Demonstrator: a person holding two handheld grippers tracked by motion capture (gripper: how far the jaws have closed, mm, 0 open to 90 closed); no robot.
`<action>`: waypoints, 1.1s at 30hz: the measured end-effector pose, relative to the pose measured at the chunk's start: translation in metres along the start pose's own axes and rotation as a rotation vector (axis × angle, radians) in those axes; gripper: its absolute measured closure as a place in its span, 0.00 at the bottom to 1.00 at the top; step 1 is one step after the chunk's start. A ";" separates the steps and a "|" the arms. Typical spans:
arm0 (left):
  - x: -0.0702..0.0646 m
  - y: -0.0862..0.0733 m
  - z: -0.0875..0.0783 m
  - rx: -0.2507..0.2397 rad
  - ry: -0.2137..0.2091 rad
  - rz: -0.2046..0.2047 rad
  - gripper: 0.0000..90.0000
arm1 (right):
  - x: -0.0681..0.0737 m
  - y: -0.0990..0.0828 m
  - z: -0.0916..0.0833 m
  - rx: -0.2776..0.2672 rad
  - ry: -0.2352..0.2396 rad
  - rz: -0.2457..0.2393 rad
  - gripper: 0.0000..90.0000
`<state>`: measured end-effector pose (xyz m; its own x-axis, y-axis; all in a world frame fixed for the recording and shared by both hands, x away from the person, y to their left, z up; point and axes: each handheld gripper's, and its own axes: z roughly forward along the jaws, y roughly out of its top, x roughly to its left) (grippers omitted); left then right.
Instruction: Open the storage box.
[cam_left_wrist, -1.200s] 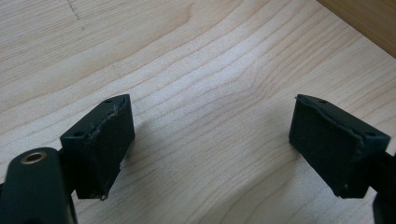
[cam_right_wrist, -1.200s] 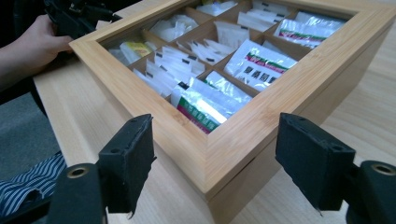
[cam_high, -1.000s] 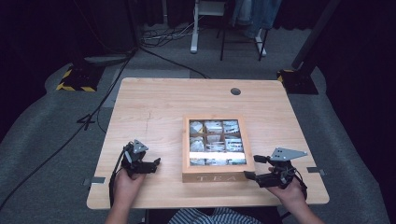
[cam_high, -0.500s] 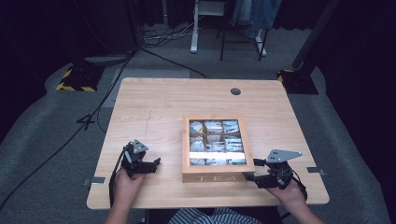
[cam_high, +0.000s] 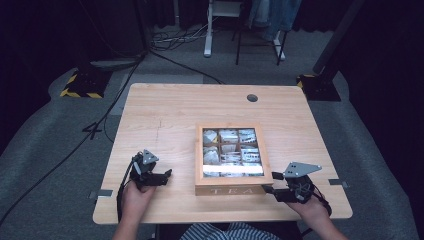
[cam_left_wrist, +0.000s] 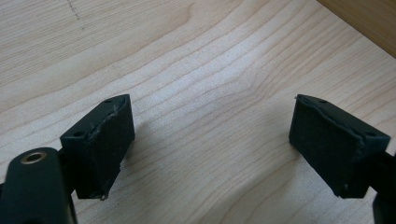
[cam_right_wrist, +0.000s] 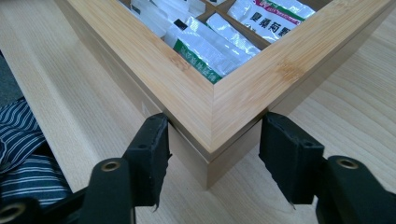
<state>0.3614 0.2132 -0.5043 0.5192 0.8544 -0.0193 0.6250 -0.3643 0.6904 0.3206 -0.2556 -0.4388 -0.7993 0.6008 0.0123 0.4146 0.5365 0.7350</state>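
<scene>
Your right tongs (cam_right_wrist: 212, 154) have just been closing around the near right corner of the wooden box (cam_high: 233, 156) lettered "TEA", the pads at or just off its two faces. The box sits mid-surface (cam_high: 165, 115), holding sachets (cam_right_wrist: 205, 51) printed in Chinese characters. Your left tongs (cam_left_wrist: 210, 149) gape wide, empty.

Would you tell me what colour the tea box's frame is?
Light honey-brown bamboo; the tea box shows best in the right gripper view.

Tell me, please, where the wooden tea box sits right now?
In the high view, the wooden tea box sits near the table's front edge, right of centre, its near right corner between the right hand-held gripper's jaws.
</scene>
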 end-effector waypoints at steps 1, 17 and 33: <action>0.000 0.000 0.000 0.000 -0.001 0.000 0.16 | 0.000 0.000 -0.001 -0.001 0.002 0.000 0.51; 0.000 0.000 0.000 -0.001 -0.001 -0.002 0.16 | -0.004 0.002 -0.009 -0.001 0.046 0.045 0.67; 0.000 0.000 0.000 -0.001 -0.001 -0.002 0.16 | -0.003 0.009 -0.023 -0.029 0.033 0.064 0.79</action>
<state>0.3615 0.2132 -0.5043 0.5184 0.8549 -0.0215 0.6255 -0.3619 0.6912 0.3172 -0.2658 -0.4165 -0.7856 0.6133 0.0819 0.4528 0.4796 0.7516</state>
